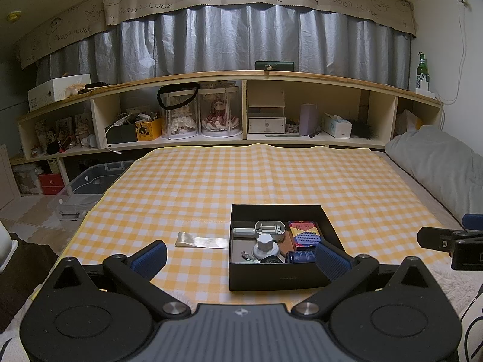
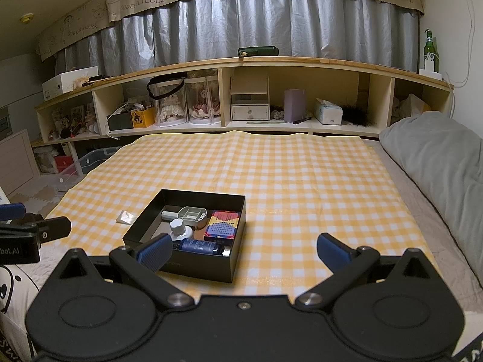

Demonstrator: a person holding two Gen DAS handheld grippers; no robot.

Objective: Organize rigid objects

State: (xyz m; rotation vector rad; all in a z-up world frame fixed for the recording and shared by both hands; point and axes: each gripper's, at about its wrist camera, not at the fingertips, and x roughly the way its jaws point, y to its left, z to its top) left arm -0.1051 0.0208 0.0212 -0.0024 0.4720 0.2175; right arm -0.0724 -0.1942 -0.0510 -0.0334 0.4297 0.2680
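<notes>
Box (image 1: 280, 277), black and open-topped, is sitting on the yellow checked cloth (image 1: 241, 181) in the left wrist view, just ahead of the left gripper (image 1: 241, 256). Left gripper is hanging spread wide, nothing between its blue pads (image 1: 151, 256); its right pad is overlapping the box's near right corner, contact unclear. Inside the box are lying a white knob (image 1: 265, 242), a grey tray (image 1: 269, 228), a patterned card pack (image 1: 305, 233) and a dark blue bottle (image 1: 300, 256). A clear plastic strip (image 1: 201, 241) is lying flat on the cloth, left of the box and apart from it. Right gripper's tip (image 1: 446, 241) is showing at the right edge.

Right wrist view: right gripper (image 2: 244, 250) is also hanging spread and empty, over bare cloth right of the box (image 2: 199, 268). Blue bottle (image 2: 201, 246) is lying on its side along the box's near wall, card pack (image 2: 224, 224) behind it, knob (image 2: 178, 227) to the left. Wooden shelf (image 2: 241, 60) and grey curtain (image 2: 241, 24) are standing behind.
</notes>
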